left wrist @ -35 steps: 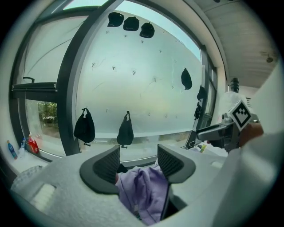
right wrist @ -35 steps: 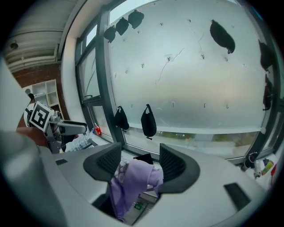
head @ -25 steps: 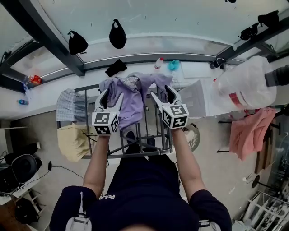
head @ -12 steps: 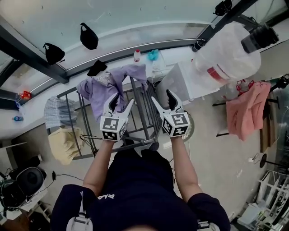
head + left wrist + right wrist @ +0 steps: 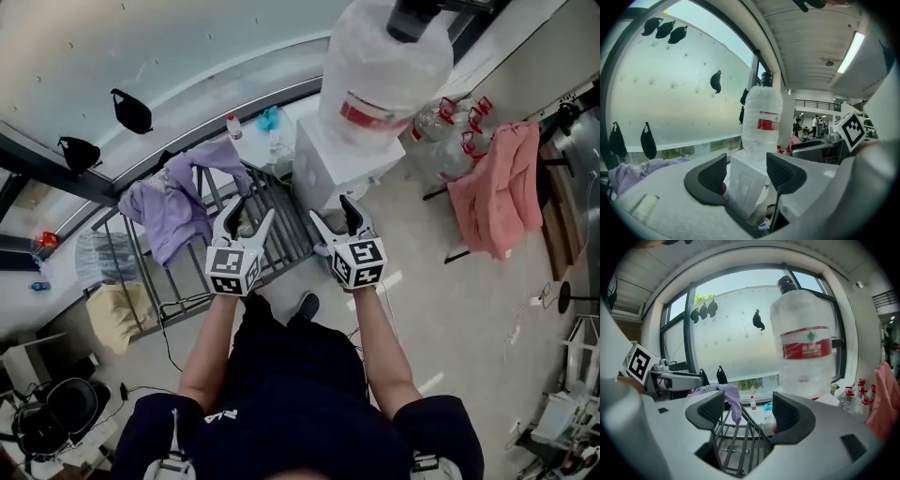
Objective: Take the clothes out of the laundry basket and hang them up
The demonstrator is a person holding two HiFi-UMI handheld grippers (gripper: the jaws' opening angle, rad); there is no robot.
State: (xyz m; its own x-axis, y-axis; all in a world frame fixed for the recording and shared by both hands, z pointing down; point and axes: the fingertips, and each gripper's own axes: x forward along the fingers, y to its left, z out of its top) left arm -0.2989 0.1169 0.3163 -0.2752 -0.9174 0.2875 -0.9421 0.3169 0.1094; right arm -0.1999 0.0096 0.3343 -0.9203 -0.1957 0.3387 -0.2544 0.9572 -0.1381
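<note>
Both grippers are held out ahead of the person, side by side, jaws apart with nothing between the pads. The left gripper (image 5: pixel 251 223) is over the near end of the drying rack (image 5: pixel 286 234), and the right gripper (image 5: pixel 330 217) is just beside it above the floor. A purple garment (image 5: pixel 173 202) is draped over the rack, ahead and left of the left gripper, well apart from it. A yellow cloth (image 5: pixel 112 314) hangs at the rack's left end. A water dispenser (image 5: pixel 330 173) with a big bottle (image 5: pixel 384 70) stands straight ahead by the rack's right end. A pink cloth (image 5: pixel 497 192) hangs well off to the right.
</note>
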